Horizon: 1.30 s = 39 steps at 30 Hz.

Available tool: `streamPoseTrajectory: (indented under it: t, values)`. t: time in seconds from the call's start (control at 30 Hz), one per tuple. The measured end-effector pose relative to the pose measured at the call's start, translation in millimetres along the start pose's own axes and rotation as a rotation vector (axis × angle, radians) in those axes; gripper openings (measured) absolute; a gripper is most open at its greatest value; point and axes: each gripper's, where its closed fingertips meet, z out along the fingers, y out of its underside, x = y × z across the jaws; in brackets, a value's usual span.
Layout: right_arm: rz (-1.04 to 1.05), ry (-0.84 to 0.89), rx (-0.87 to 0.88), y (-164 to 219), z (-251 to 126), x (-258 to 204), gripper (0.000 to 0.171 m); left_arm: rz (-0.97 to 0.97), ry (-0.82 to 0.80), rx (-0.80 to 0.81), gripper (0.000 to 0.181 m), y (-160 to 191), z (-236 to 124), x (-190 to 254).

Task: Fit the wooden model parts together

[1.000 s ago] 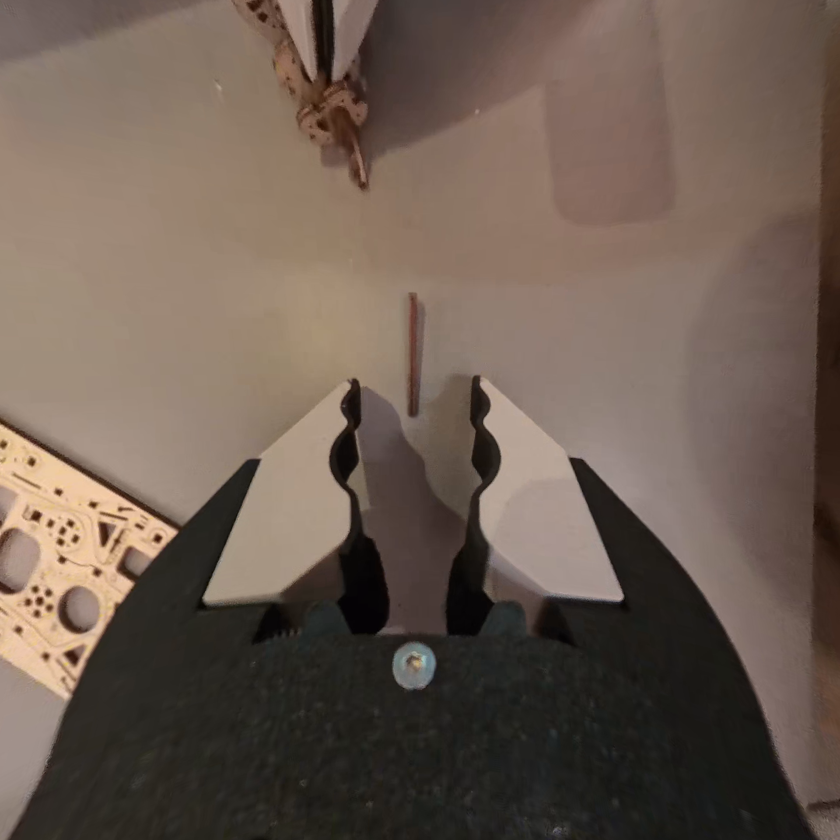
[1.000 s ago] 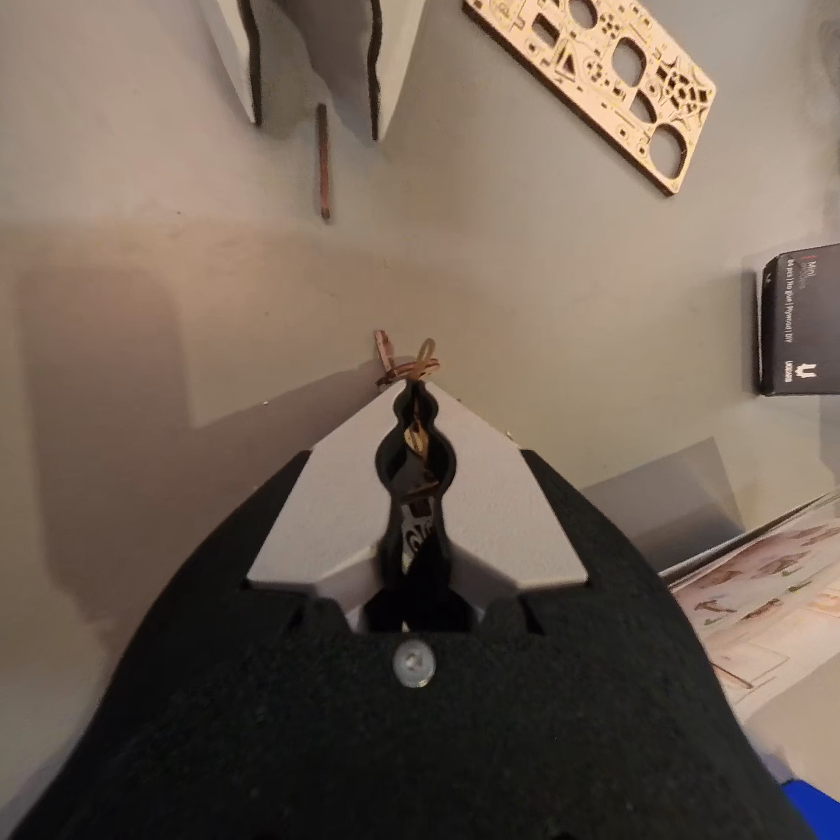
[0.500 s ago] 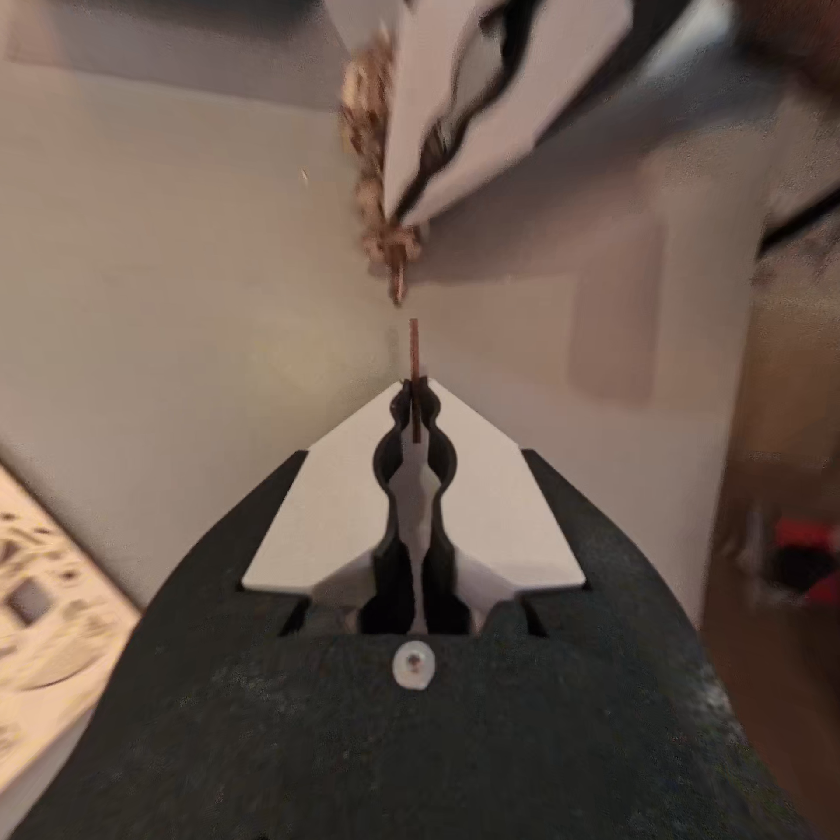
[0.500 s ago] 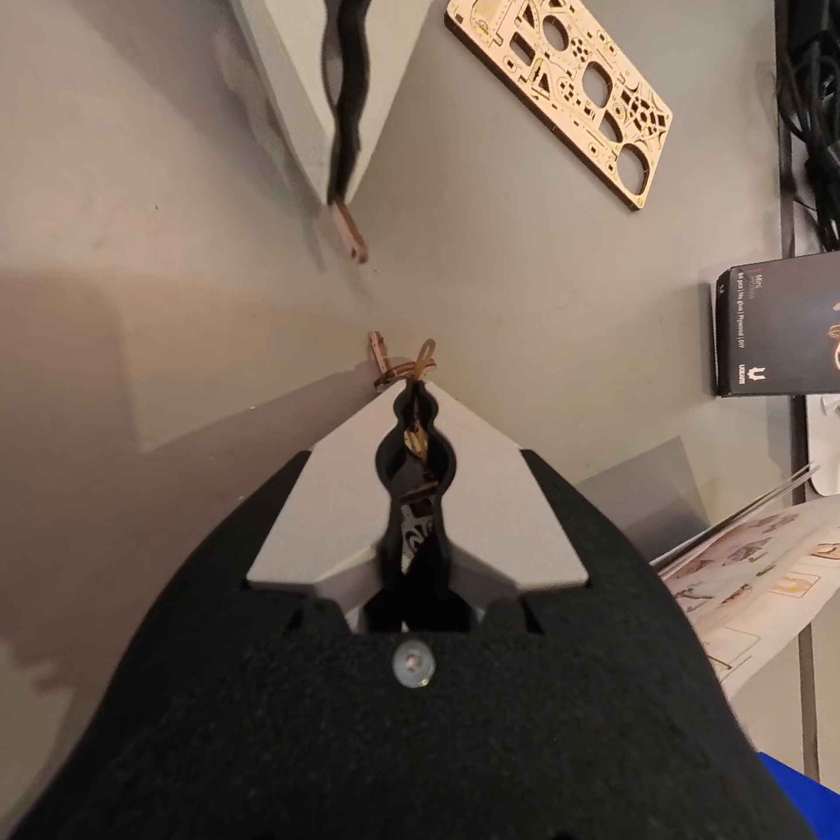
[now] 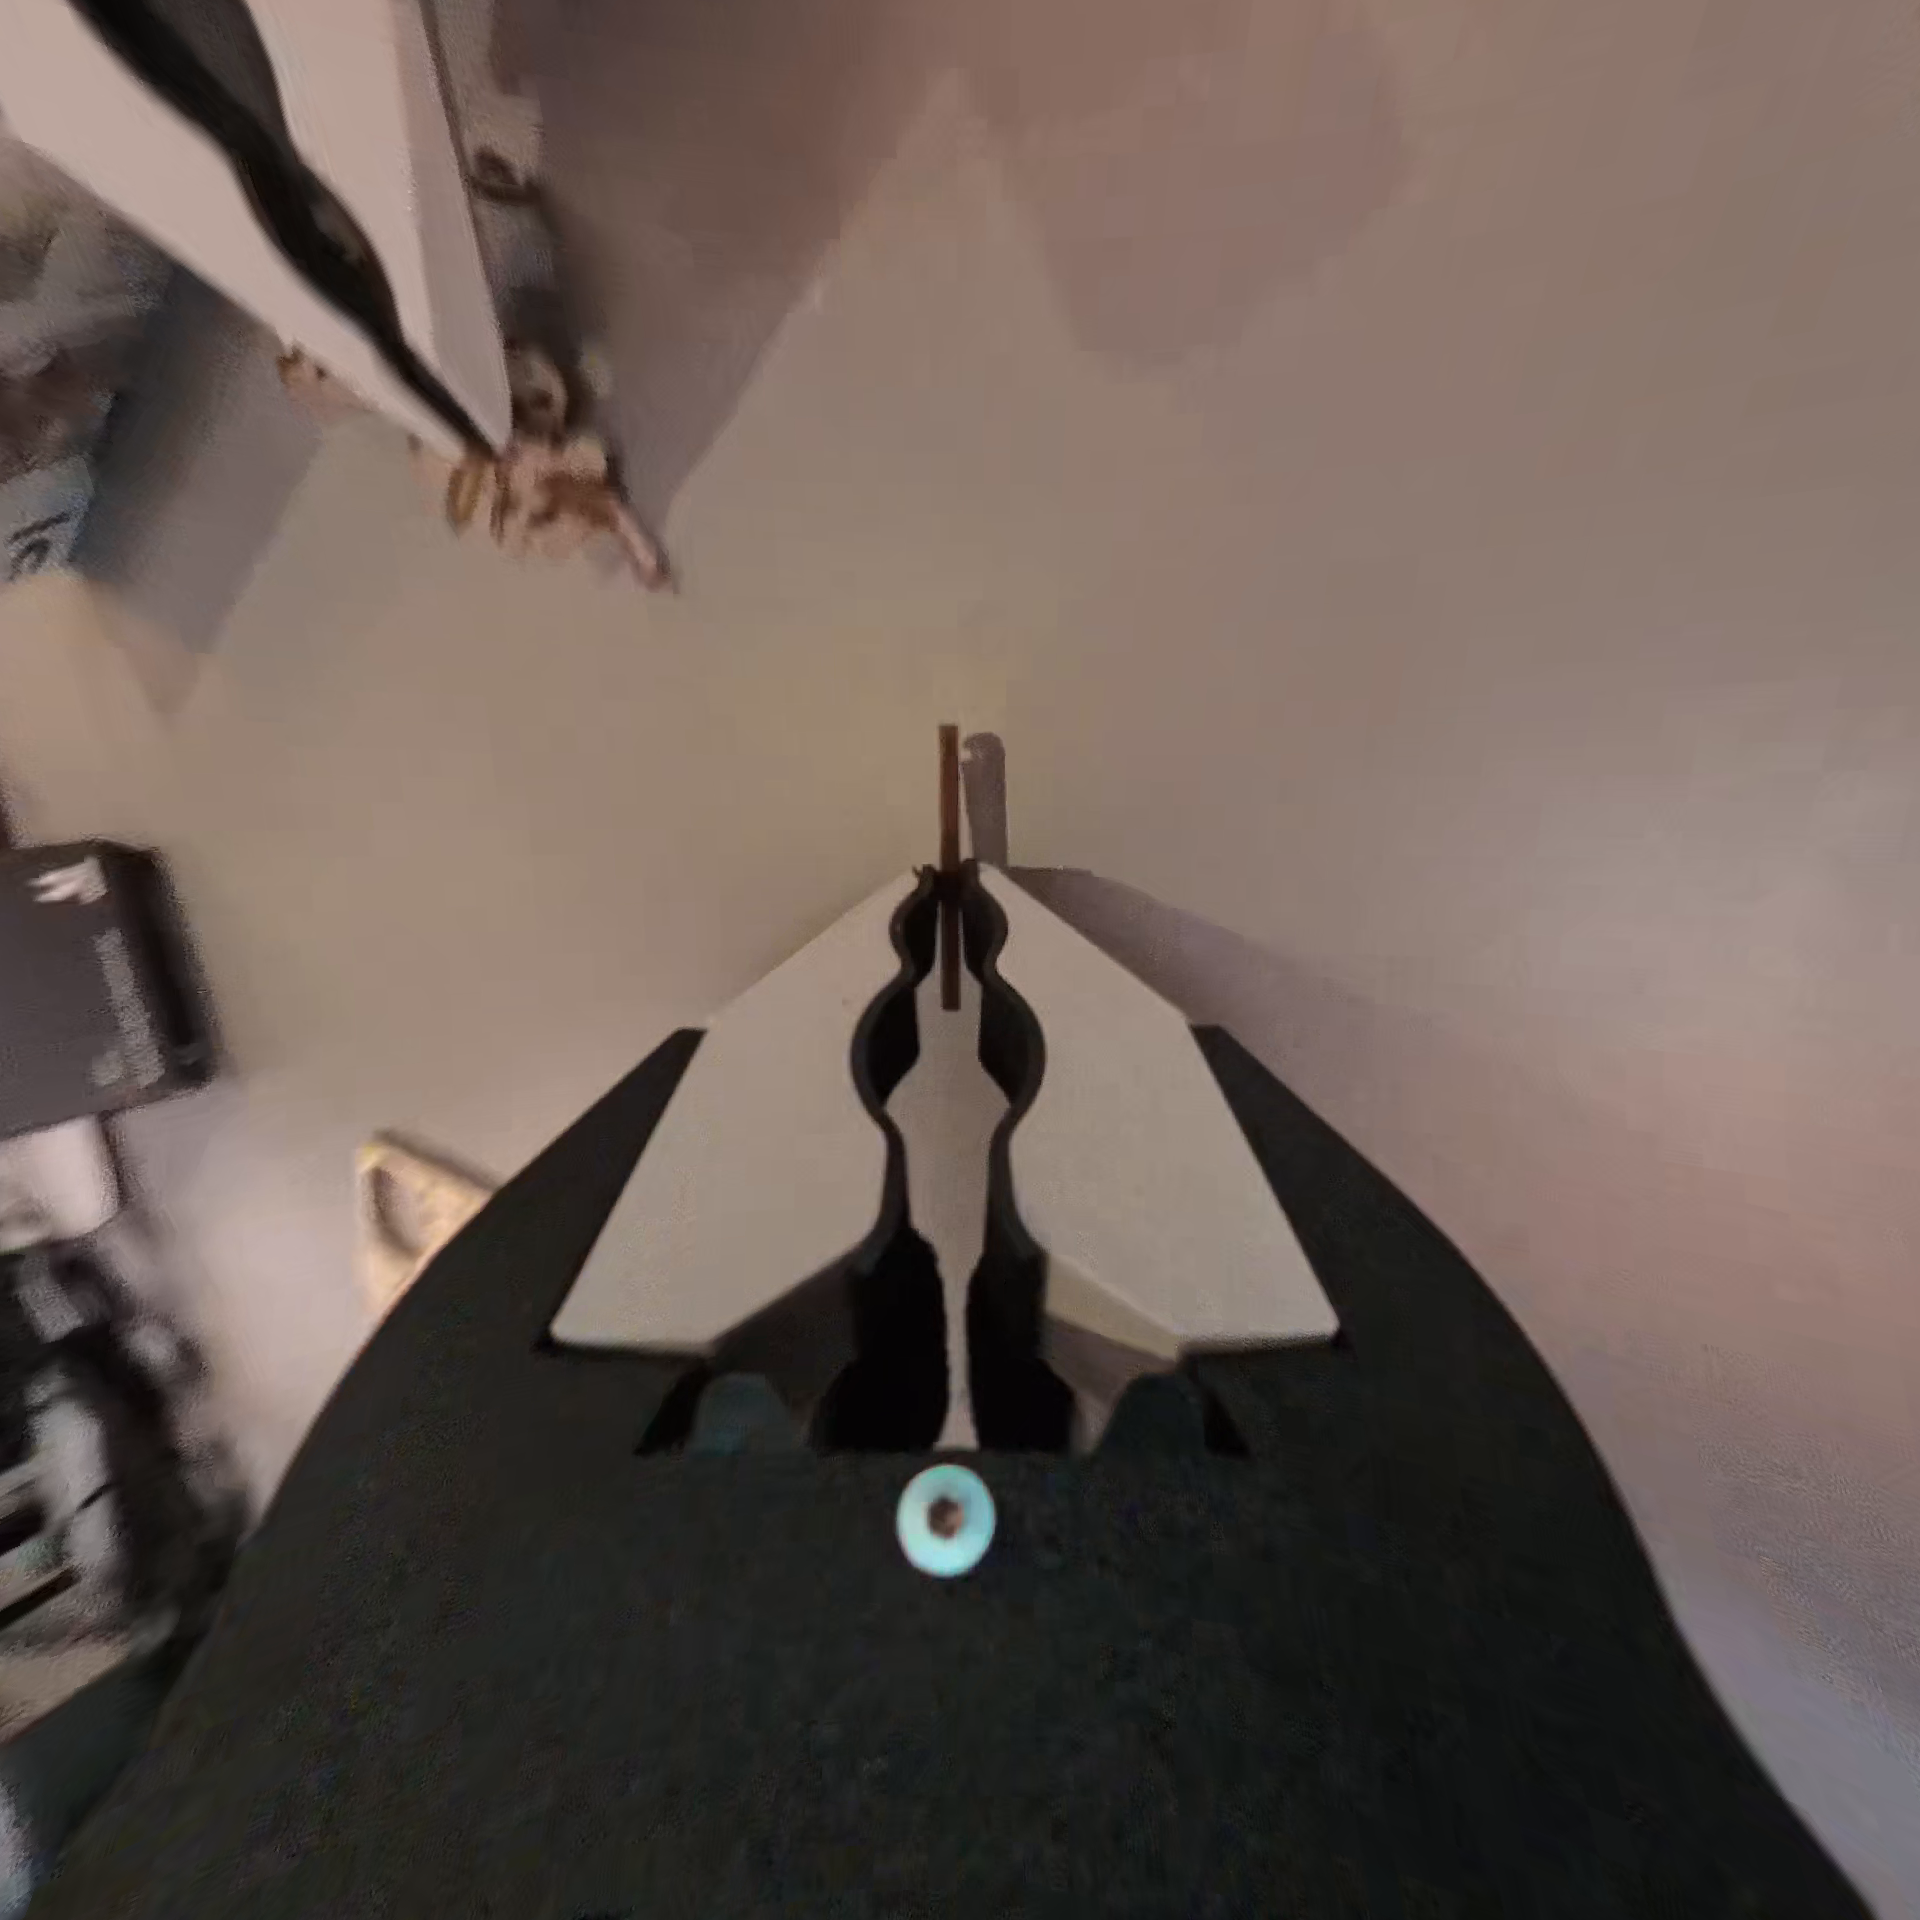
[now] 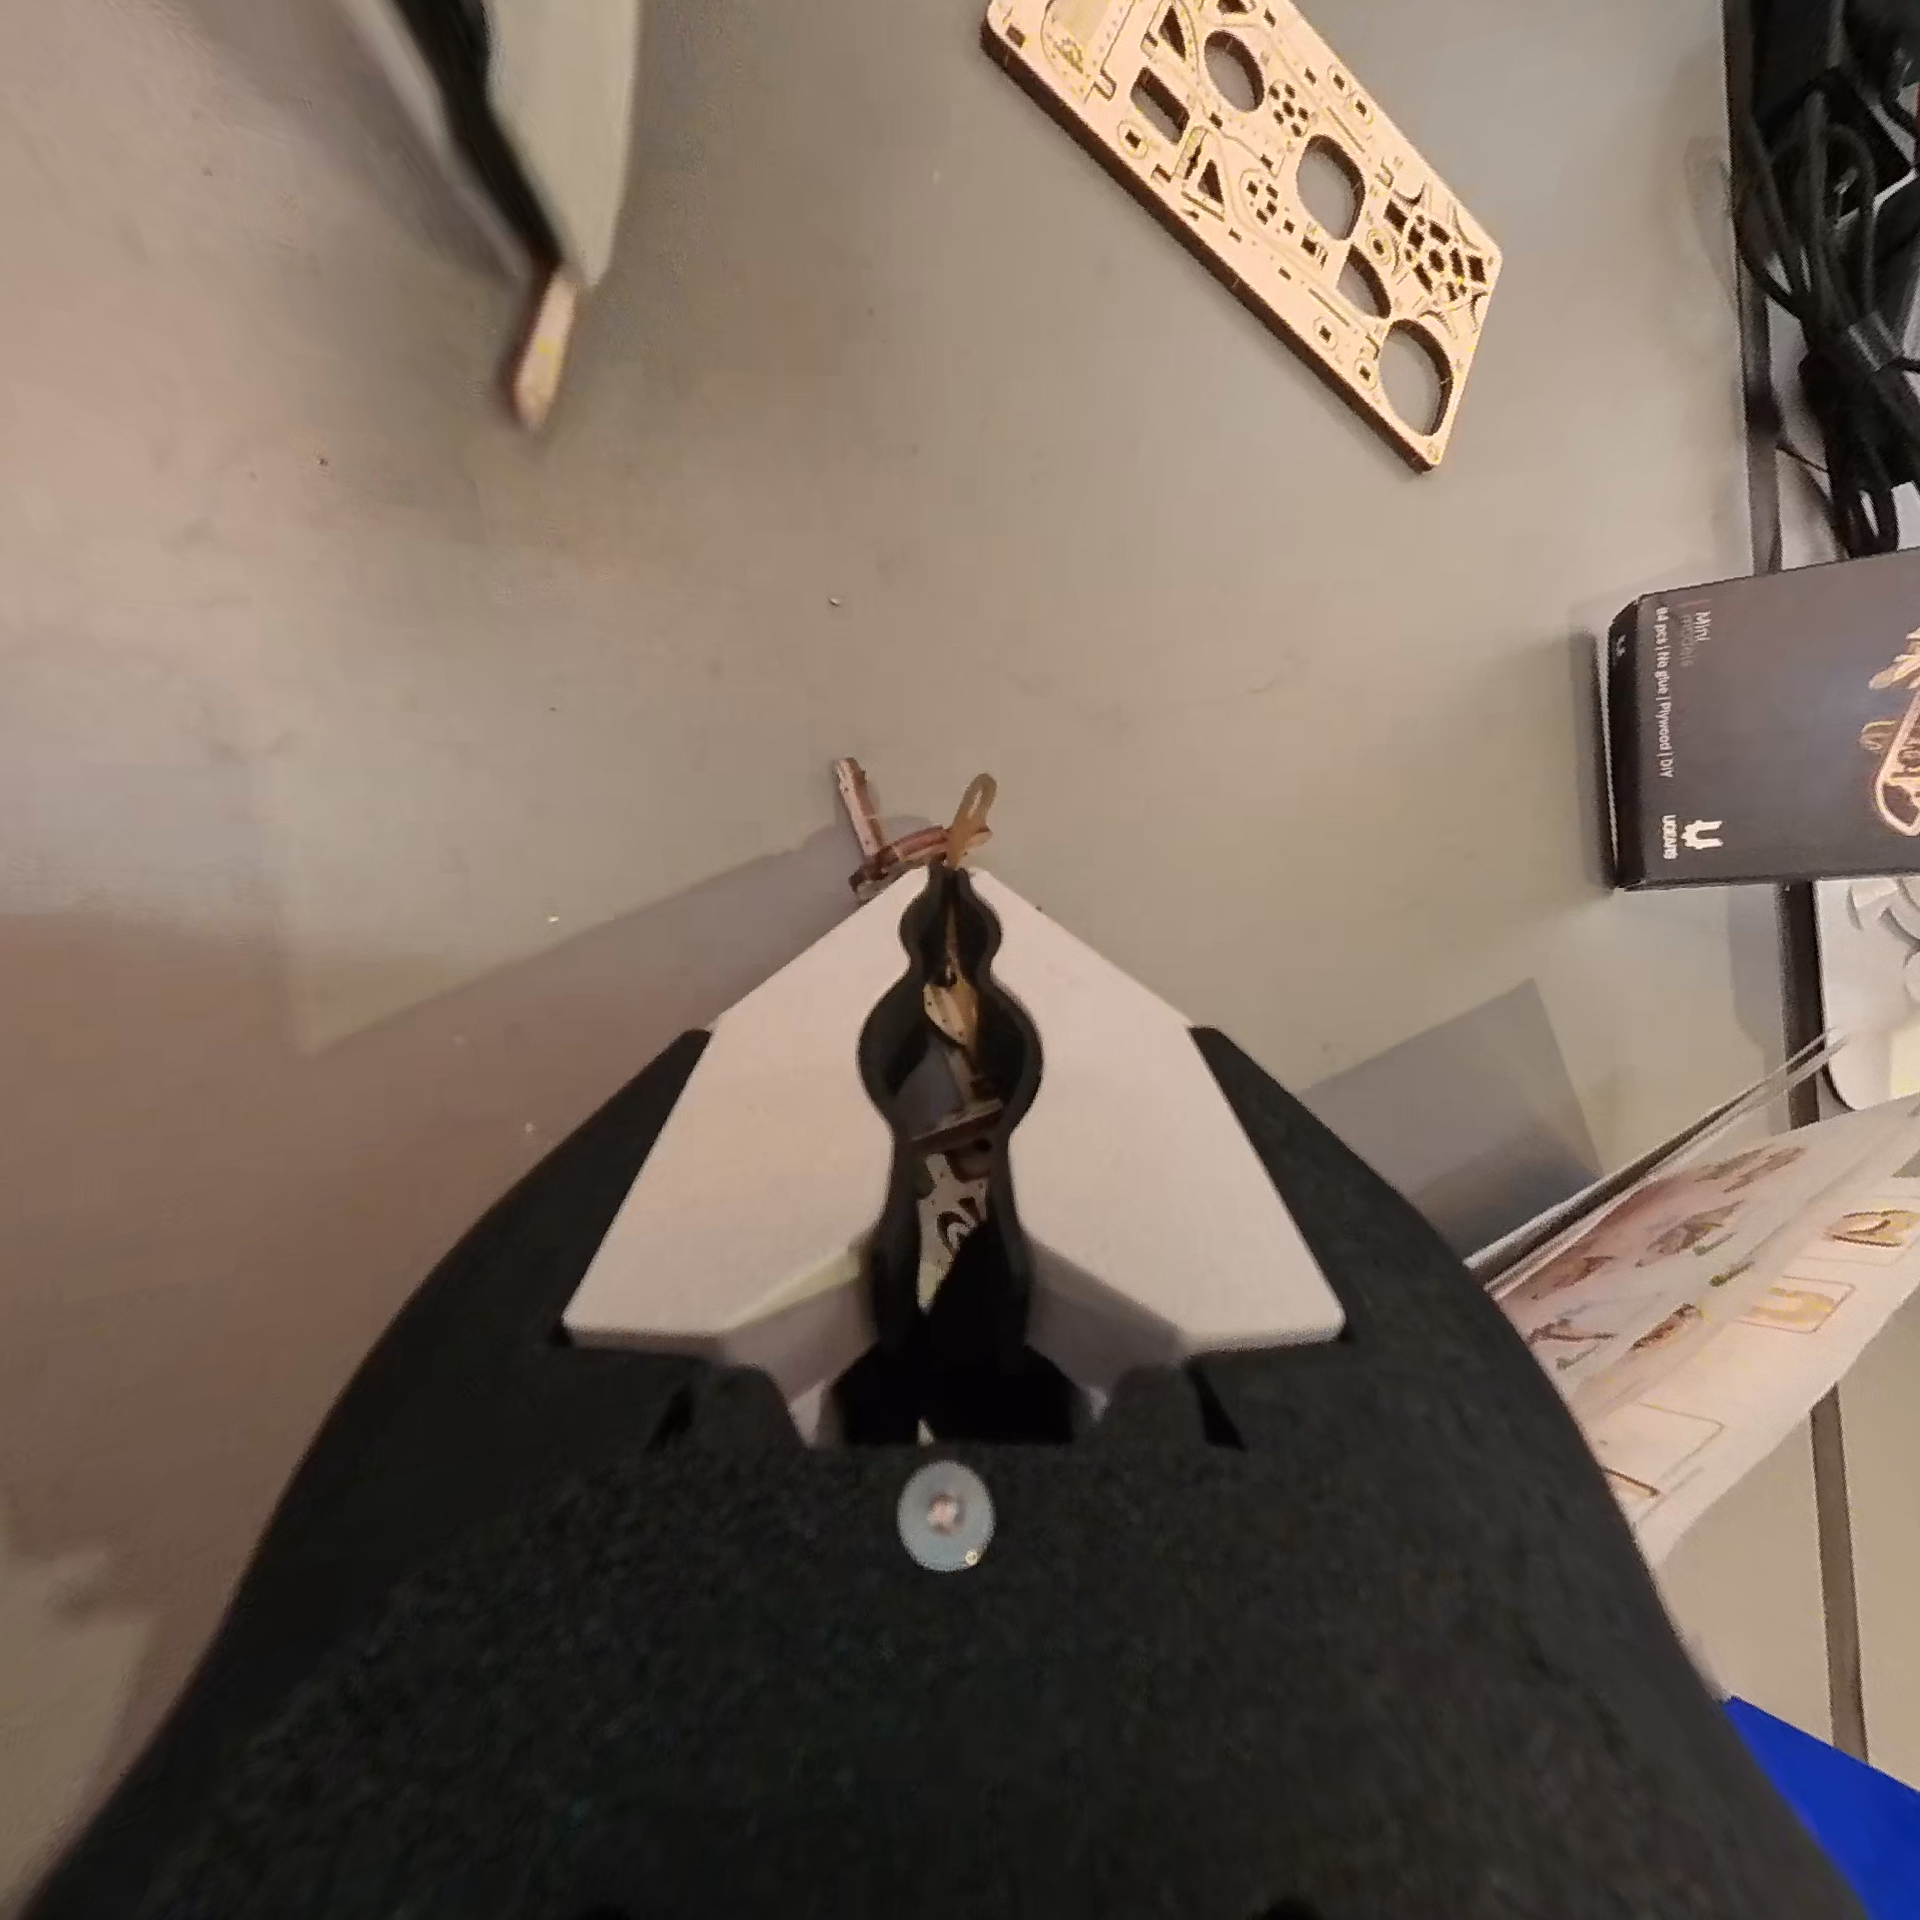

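The left hand-held gripper point(image 5: 948, 873) pinches a thin brown wooden strip point(image 5: 948, 800) above the grey desk point(image 6: 1039, 582), and the right hand-held gripper point(image 6: 951, 904) clamps a small part-built wooden assembly point(image 6: 914, 847) — both lifted, well apart, the joining still undone.

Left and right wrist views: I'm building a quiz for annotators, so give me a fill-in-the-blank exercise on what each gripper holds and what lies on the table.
The left gripper is shut on a thin wooden ____.
The right gripper is shut on the partly built wooden ____.
The flat laser-cut wooden sheet lies on the grey ____.
The box near the instruction sheet is ____ in colour.

Missing words: strip; model; table; black
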Motion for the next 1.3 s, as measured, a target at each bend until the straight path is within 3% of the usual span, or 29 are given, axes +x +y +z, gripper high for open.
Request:
streamPoseTrajectory:
  t: [0.07, 0.13, 0.2, 0.27, 0.33, 0.5, 0.57, 0.63, 0.67, 0.7, 0.73, 0.83, 1.0, 1.1, 1.3]
  values:
    - [0.004, -0.001, 0.002, 0, 0, 1, 0.0, -0.063, -0.072, -0.102, 0.016, 27, -16, -19]
    - [0.01, -0.002, 0.005, 0, -1, 1, 0.0, -0.355, -0.031, -0.144, 0.036, 29, -31, -17]
    - [0.016, -0.007, 0.008, 0, 0, 1, 0.0, -0.689, -0.052, -0.127, 0.043, 15, -37, -14]
    - [0.019, -0.012, 0.008, 1, 0, 0, 0.0, -0.96, -0.312, -0.194, 0.037, 34, -52, -26]
    - [0.019, -0.015, 0.007, 1, 1, 0, 0.0, -1.196, -0.406, -0.1, 0.046, 34, -53, -23]
    - [0.021, -0.018, 0.004, 1, 0, -1, 0.0, -1.434, -0.399, -0.052, 0.063, 55, -25, -21]
    - [0.018, -0.017, 0.002, 1, 0, -1, 0.0, -1.448, -0.377, -0.089, 0.062, 66, -10, -18]
    - [0.018, -0.017, 0.0, 2, 0, -1, 0.0, -1.397, -0.403, -0.08, 0.05, 65, -8, -23]
    - [0.02, -0.018, 0.002, 1, 0, -1, 0.0, -1.352, -0.389, -0.077, 0.038, 60, -6, -24]
    - [0.023, -0.021, 0.005, 1, 0, -1, 0.0, -1.3, -0.367, -0.067, 0.013, 54, -3, -24]
    - [0.028, -0.024, 0.009, 1, 0, -1, 0.0, -1.239, -0.362, -0.083, 0.006, 52, -2, -24]
    - [0.038, -0.032, 0.017, 1, 0, -1, 0.0, -1.017, -0.301, -0.112, 0.006, 46, 0, -25]
    - [0.037, -0.034, 0.023, 0, 0, -1, 0.0, -0.665, -0.15, -0.03, 0.005, 9, 15, -25]
    - [0.034, -0.038, 0.028, 1, 0, -1, 0.0, -0.69, -0.065, 0.072, 0.005, -18, 26, -40]
    - [0.027, -0.038, 0.03, 1, 0, -1, 0.0, -0.661, -0.112, 0.147, 0.005, -30, 14, -87]
